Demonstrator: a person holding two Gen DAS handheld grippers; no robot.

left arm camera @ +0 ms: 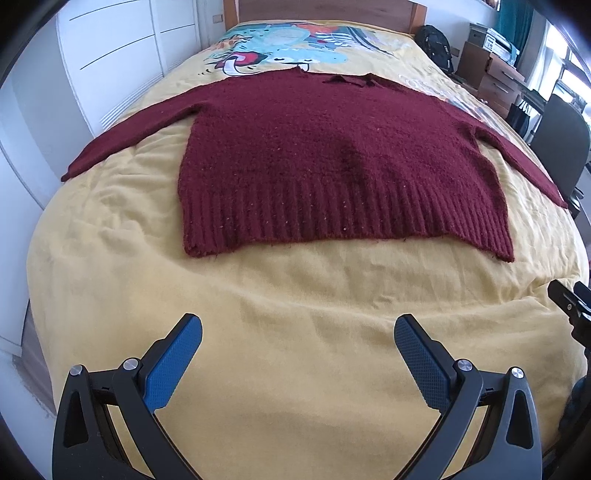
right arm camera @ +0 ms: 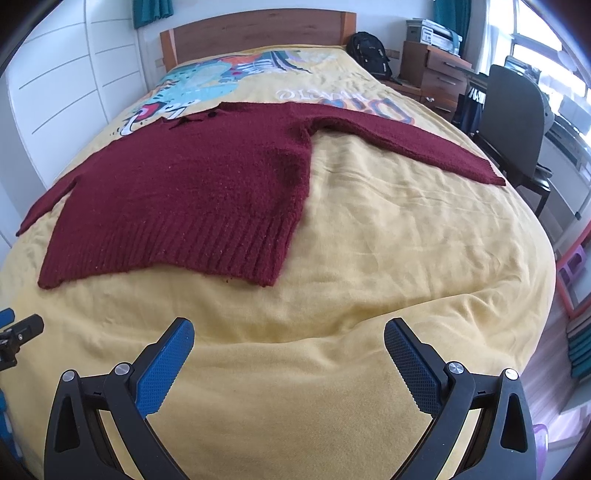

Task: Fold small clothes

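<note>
A dark red knitted sweater (left arm camera: pixel 332 155) lies flat on the yellow bedspread (left arm camera: pixel 295 314), both sleeves spread out to the sides and the ribbed hem toward me. In the right wrist view the same sweater (right arm camera: pixel 192 192) sits to the left, its right sleeve (right arm camera: pixel 424 147) stretching toward the bed's edge. My left gripper (left arm camera: pixel 298 332) hovers open over bare bedspread, short of the hem. My right gripper (right arm camera: pixel 289 334) is open too, nothing between its blue pads, below and right of the hem corner.
A wooden headboard (right arm camera: pixel 258 33) stands at the far end. White wardrobe doors (left arm camera: pixel 110 55) line the left side. A black backpack (right arm camera: pixel 369 51), wooden drawers (right arm camera: pixel 436 70) and a dark chair (right arm camera: pixel 517 110) crowd the right side of the bed.
</note>
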